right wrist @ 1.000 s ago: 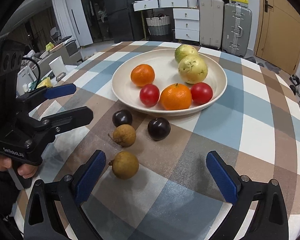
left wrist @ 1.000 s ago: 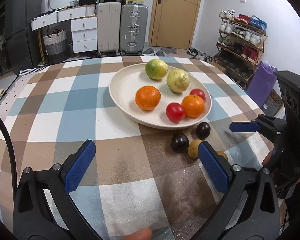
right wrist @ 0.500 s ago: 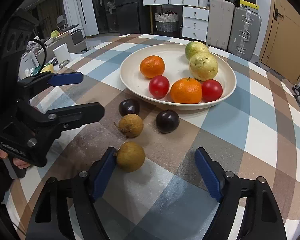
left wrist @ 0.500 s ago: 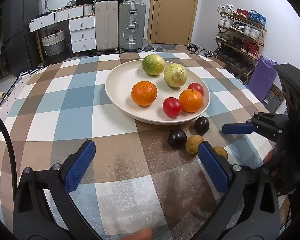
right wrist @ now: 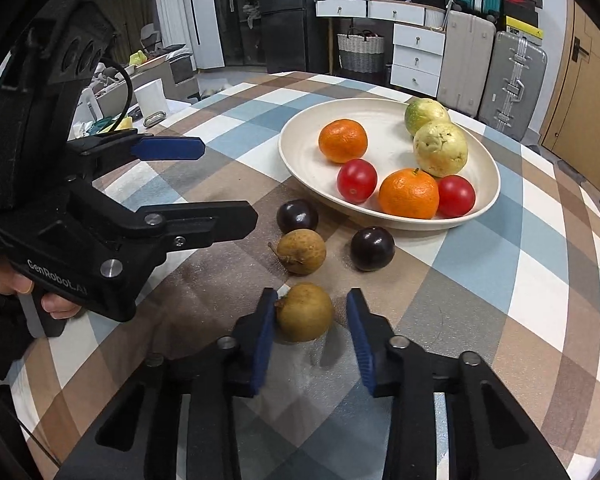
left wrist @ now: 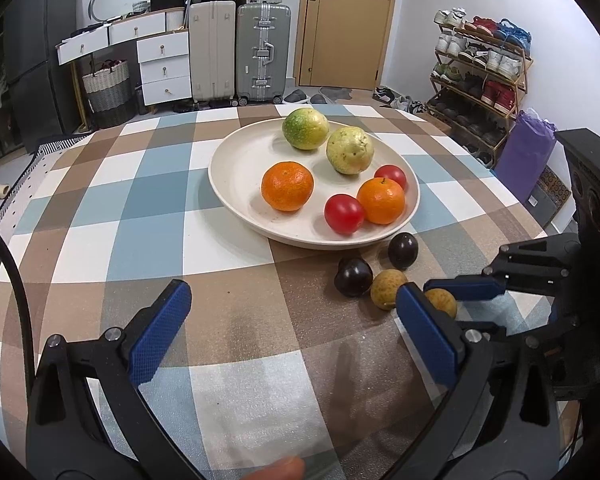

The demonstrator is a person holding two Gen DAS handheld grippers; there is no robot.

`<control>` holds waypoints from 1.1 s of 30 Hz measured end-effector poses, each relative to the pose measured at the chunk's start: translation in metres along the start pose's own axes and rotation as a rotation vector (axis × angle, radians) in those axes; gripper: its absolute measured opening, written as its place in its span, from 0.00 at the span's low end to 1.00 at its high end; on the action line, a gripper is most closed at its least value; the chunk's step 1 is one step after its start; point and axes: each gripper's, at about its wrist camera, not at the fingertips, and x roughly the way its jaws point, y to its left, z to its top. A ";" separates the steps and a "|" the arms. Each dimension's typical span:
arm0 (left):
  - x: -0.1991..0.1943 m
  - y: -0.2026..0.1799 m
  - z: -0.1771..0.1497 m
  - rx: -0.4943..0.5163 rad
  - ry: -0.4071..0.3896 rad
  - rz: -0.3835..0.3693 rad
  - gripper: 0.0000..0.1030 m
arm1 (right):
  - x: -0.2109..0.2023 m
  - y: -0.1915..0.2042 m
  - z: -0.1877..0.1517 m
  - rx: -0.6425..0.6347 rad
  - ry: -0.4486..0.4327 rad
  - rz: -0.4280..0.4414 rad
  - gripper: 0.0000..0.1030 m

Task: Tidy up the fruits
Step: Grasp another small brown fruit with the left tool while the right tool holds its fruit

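The right gripper (right wrist: 310,322) is closing on the nearest longan (right wrist: 305,312), lying on the checked tablecloth (right wrist: 480,256) short of the fruit plate (right wrist: 488,196), presumably to move it there, while the left gripper (left wrist: 296,330) waits wide open.

My tongs (right wrist: 310,320) are black w/ blue pads (right wrist: 260,344). My other tongs (left wrist: 288,328) are black & blue too. The tablecloth (left wrist: 140,216) has big squares: brown, blue, white & grey. The plate (right wrist: 300,160) is cream-white. On it are 2 orange oranges (right wrist: 343,140), 2 red tomatoes (right wrist: 357,181), 1 green-yellow fruit (left wrist: 305,128) & 1 pale yellow bumpy fruit (right wrist: 441,148). By the plate's near edge are 2 dark purple plums (right wrist: 372,249), almost black, & 2 brown fruits (right wrist: 303,251). One brown fruit (right wrist: 304,312) sits between my blue pads.
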 end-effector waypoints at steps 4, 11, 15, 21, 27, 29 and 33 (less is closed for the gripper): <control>-0.001 -0.001 0.000 0.007 -0.005 0.006 0.99 | -0.001 0.000 0.000 0.000 -0.004 0.020 0.28; -0.001 -0.012 -0.002 -0.001 0.007 -0.024 0.99 | -0.012 -0.017 0.004 0.076 -0.061 -0.007 0.28; 0.001 -0.023 -0.004 0.029 0.020 -0.030 0.96 | -0.015 -0.028 0.006 0.126 -0.081 -0.049 0.28; 0.005 -0.027 -0.004 0.022 0.058 -0.127 0.65 | -0.014 -0.043 0.005 0.183 -0.073 -0.087 0.28; 0.007 -0.038 -0.006 0.060 0.070 -0.169 0.53 | -0.014 -0.044 0.004 0.187 -0.071 -0.089 0.28; 0.008 -0.042 -0.006 0.066 0.078 -0.183 0.53 | -0.014 -0.043 0.004 0.182 -0.070 -0.086 0.28; 0.013 -0.048 -0.006 0.071 0.101 -0.182 0.49 | -0.012 -0.039 0.005 0.162 -0.058 -0.079 0.28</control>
